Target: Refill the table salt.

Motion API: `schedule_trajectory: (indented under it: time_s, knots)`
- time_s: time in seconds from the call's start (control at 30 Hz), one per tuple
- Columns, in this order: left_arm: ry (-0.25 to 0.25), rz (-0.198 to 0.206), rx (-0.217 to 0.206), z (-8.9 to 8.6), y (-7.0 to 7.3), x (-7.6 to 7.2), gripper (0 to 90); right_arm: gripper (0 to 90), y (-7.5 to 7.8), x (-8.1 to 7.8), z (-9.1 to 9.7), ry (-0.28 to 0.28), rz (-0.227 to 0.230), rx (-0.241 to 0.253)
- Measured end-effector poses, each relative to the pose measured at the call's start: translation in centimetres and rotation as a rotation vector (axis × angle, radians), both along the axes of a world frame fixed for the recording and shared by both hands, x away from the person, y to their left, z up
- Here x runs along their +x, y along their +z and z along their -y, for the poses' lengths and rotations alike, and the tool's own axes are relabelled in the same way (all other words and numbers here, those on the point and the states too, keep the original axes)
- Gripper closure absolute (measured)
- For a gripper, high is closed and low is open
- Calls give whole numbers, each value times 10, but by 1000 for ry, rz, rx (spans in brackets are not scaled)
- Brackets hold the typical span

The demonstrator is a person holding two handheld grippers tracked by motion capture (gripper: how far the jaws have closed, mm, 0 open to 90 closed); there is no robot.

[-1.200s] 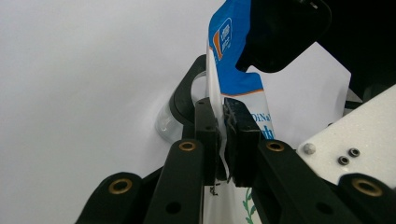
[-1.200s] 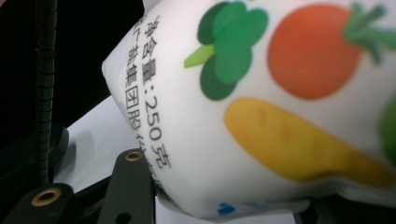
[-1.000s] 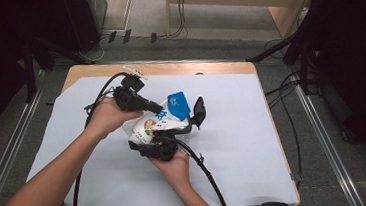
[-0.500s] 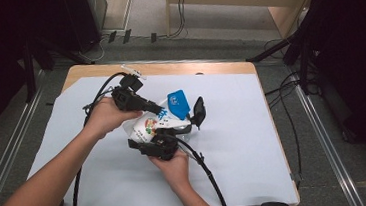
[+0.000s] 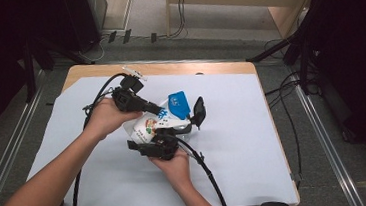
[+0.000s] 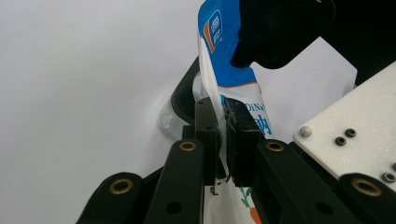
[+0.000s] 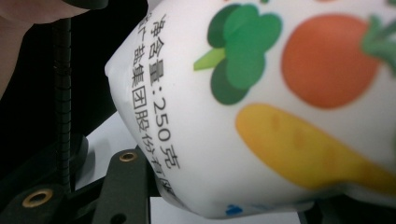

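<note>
A white sheet [image 5: 254,142] covers the wooden worktop [image 5: 168,68]; black cables [image 5: 293,123] trail over the grey floor [image 5: 327,170] beside it.

Both forearms come in from the near edge and meet over the middle, the left hand [image 5: 103,117] farther out than the right hand [image 5: 172,159]. The left gripper [image 6: 223,126] has its fingers [image 6: 206,122] pinched nearly together. The right gripper [image 5: 160,137] has just been opening its jaws, which stand partly apart.

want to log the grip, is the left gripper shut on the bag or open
Shut on it: the left gripper pinches the bag's thin edge between its pads.
</note>
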State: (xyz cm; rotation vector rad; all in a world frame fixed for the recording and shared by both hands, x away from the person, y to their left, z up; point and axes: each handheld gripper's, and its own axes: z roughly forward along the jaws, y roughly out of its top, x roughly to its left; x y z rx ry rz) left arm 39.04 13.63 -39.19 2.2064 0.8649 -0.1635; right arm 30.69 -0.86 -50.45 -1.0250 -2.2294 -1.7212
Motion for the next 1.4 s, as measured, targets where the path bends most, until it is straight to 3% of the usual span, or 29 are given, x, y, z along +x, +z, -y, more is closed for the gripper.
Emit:
schedule_trajectory:
  time_s: [0.17, 0.5, 0.7, 0.9, 1.03, 1.4]
  knots:
    - [-4, -2, -5, 0, 0, 0, 851, 591, 0, 1, 1, -12, -17, 3]
    - [-10, -3, -25, -5, -2, -1, 833, 600, 1, 0, 0, 2, -44, 43]
    - [-5, 9, -13, -3, -2, 0, 854, 598, 2, 1, 2, 7, -45, 53]
    - [5, 11, -9, -1, -3, 0, 866, 561, 4, 1, 1, 18, -7, 6]
    - [11, 9, -7, 0, -3, 0, 865, 583, 3, 1, 2, 14, -2, -8]
    - [3, 6, -20, -1, -3, 1, 854, 607, 4, 1, 3, 9, -25, 23]
